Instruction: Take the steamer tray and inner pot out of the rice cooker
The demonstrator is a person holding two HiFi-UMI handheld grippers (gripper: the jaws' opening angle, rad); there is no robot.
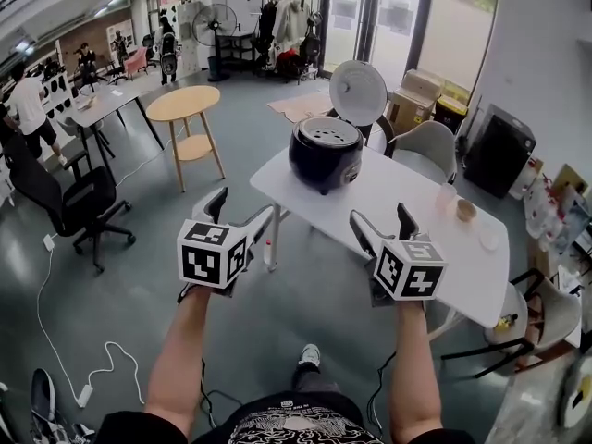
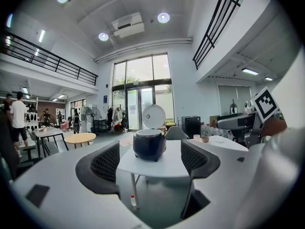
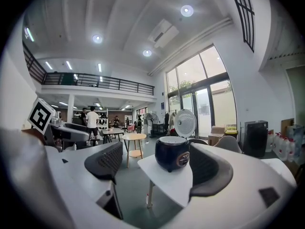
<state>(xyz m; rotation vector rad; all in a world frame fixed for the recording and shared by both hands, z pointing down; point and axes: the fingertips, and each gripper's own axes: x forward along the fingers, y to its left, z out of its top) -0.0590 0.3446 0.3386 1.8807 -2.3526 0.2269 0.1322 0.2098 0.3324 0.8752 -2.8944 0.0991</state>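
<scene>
Head view: the left tool (image 1: 242,209) and right tool (image 1: 381,218) hang short of the desk (image 1: 407,206), well apart from the rice cooker (image 1: 326,153). Its lid (image 1: 358,91) stands raised, giving access.

Left gripper view: the jaws are spread and empty, framing the cooker.

Right gripper view: this tool is likewise released and aimed at the cooker. Tray and pot are presumably inside.

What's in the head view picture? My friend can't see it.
A person holds an open left gripper and an open right gripper out toward a white table. On it sits a dark rice cooker with its white lid standing open.
</scene>
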